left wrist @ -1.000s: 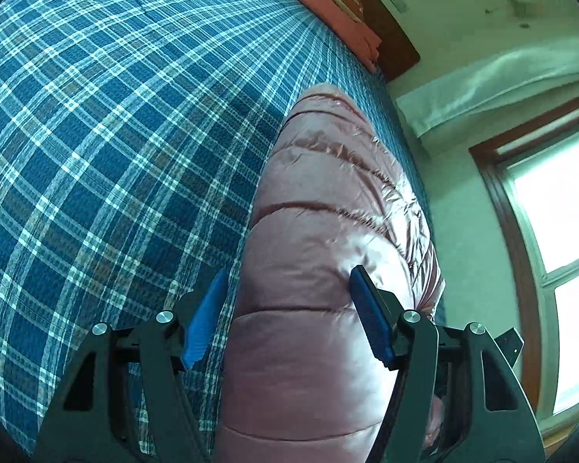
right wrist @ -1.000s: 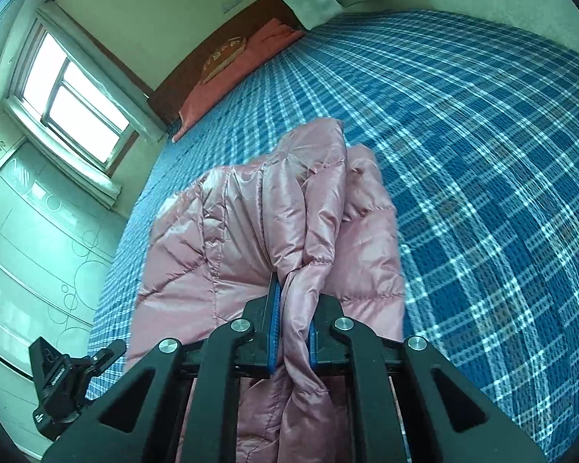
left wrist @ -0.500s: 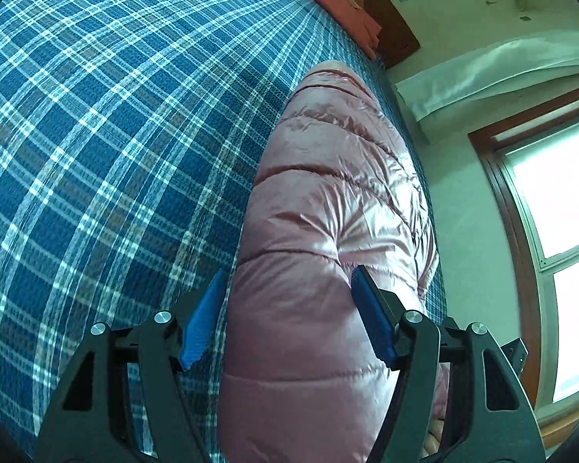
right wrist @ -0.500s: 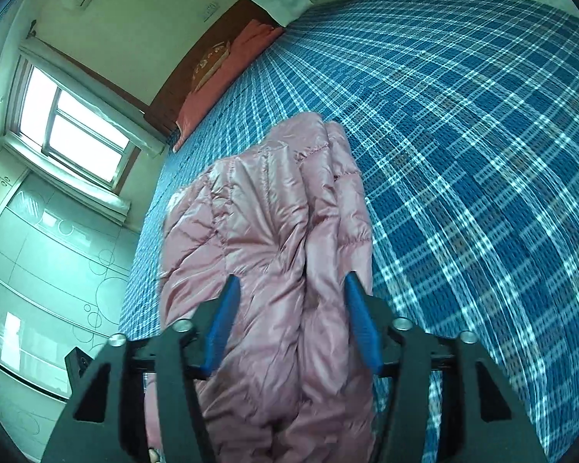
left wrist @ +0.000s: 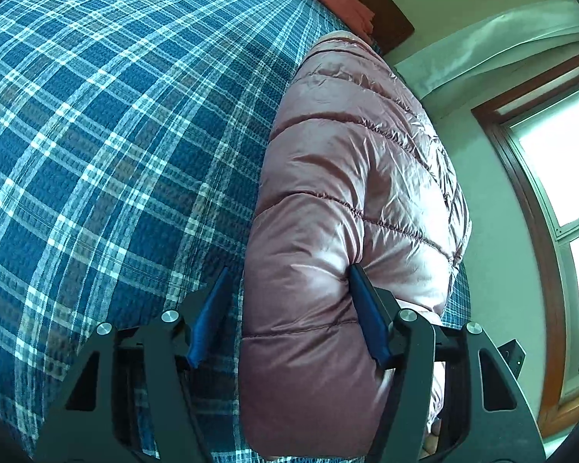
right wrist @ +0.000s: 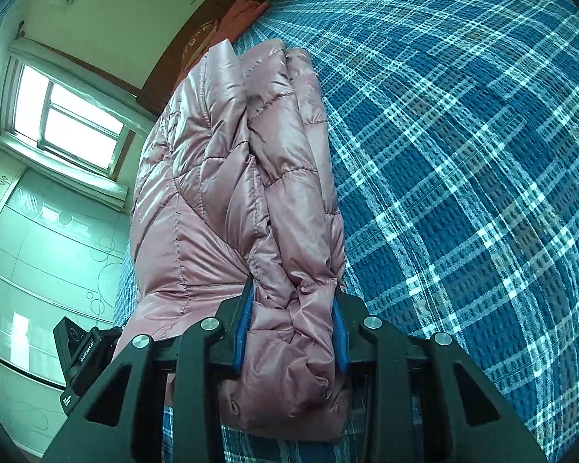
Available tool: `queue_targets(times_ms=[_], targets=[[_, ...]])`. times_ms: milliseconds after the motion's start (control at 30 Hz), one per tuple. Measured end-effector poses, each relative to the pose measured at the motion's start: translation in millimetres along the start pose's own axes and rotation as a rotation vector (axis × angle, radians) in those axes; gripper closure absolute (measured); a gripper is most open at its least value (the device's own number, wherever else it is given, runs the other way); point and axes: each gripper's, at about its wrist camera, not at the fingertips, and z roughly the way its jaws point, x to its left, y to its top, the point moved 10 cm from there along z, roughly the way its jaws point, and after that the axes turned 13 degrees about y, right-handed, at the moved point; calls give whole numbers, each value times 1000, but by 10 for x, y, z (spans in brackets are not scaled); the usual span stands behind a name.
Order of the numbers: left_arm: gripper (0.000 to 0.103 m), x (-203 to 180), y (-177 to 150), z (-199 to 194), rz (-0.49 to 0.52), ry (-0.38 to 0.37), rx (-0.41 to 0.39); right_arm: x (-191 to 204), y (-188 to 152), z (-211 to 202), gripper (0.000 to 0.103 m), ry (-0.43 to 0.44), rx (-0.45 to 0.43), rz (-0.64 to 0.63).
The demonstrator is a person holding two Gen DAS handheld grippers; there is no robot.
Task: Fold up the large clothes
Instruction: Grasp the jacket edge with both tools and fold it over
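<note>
Big plaid bed [left wrist: 108, 146] with the pink puffer jacket [left wrist: 351, 208] bunched lengthwise on it, looks mid-fold. Left tongs [left wrist: 289, 312] gape wide around its edge; right tongs [right wrist: 289, 332] look clamped on a thick bunch [right wrist: 293, 308]. Next, probably left closing before another fold.

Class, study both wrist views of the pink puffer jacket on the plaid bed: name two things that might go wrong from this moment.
1. The right gripper pinches a thick, slippery bunch of the pink puffer jacket; the glossy fabric may slide out.
2. The left gripper is open: one of its fingers dents the jacket, the other stands clear, so that side is unsecured and the fold may spring apart on the plaid bed.
</note>
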Motion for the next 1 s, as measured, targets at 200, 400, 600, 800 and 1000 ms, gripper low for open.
queue_targets(times_ms=[200, 400, 600, 800, 1000], targets=[[39, 75, 170, -256, -100, -30, -28, 168, 176, -273, 44, -1, -36, -5], [30, -92, 589, -174, -199, -99, -8, 298, 722, -112, 31, 36, -71, -41], [23, -230, 727, 209, -221, -99, 81, 129, 1016, 386, 31, 37, -24, 26], [17, -151, 620, 453, -329, -156, 150, 45, 966, 583, 27, 82, -36, 35], [17, -260, 604, 450, -256, -142, 121, 125, 835, 642, 26, 122, 1, -27]])
